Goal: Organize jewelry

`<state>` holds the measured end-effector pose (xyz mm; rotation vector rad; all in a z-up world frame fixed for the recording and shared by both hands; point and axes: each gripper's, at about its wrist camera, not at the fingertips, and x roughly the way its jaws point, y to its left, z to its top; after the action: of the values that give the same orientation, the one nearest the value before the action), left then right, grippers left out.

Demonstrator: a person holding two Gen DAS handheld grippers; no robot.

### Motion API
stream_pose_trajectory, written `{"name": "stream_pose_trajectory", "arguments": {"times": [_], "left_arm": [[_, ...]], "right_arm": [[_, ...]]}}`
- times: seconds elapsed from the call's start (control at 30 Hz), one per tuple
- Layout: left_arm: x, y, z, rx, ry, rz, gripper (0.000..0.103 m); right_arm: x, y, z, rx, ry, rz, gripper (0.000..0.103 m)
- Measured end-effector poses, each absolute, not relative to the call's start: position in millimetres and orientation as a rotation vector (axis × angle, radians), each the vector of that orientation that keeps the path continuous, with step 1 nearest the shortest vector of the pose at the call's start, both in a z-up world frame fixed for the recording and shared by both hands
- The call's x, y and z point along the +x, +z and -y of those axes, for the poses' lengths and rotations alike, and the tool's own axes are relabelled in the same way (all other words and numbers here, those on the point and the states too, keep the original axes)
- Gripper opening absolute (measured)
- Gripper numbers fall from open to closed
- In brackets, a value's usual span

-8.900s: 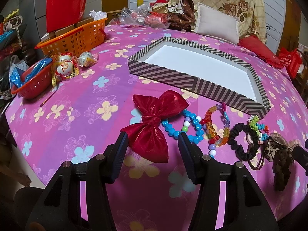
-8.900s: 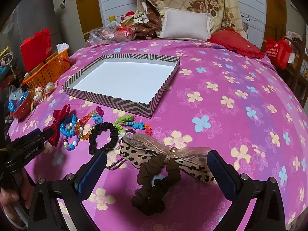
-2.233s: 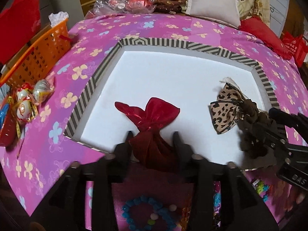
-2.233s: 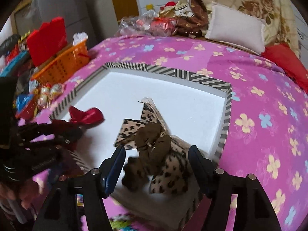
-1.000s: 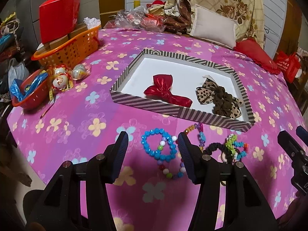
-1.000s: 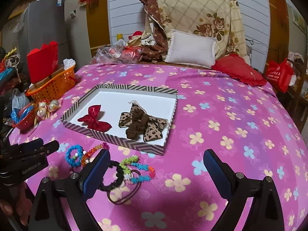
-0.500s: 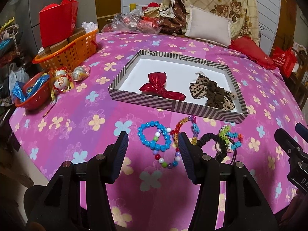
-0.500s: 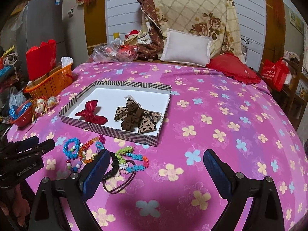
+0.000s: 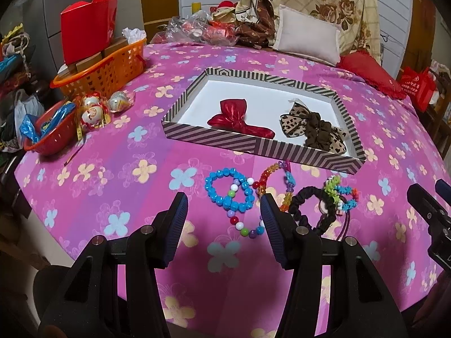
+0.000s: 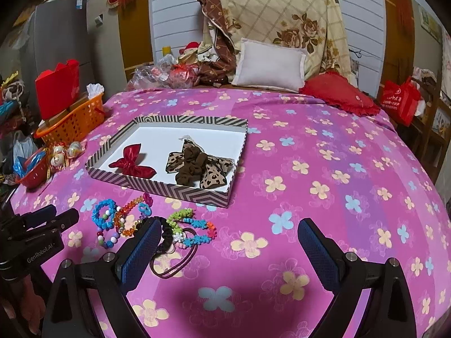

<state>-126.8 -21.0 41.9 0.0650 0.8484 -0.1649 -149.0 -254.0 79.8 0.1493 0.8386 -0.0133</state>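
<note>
Left gripper (image 9: 224, 211) spread, holding nothing, over pink floral cloth (image 9: 93, 174) w/ blue bead bracelet (image 9: 229, 190) just ahead btwn its fingers. Right gripper (image 10: 228, 239) also wide apart, holding nothing; black scrunchie (image 10: 166, 236) touching its left finger in view. Multicolor bead bracelet (image 9: 274, 181) & green/blue bracelets (image 9: 341, 193) lie beside them, all outside striped tray (image 9: 214, 138). Inside tray: red bow (image 9: 238, 119) on left, leopard bow w/ brown scrunchie (image 9: 313, 129) on right, apart. Orange basket (image 9: 104, 70) & red bowl (image 9: 50, 138) well off to left edge.
</note>
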Motion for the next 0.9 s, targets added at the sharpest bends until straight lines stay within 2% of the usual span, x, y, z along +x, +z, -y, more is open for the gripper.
{"name": "stream_pose_trajectory", "arguments": {"times": [0.9], "left_arm": [[-120, 24, 15, 0.08, -0.125, -0.869, 0.053]], "right_arm": [[-145, 66, 249, 0.125, -0.007, -0.874, 0.096]]}}
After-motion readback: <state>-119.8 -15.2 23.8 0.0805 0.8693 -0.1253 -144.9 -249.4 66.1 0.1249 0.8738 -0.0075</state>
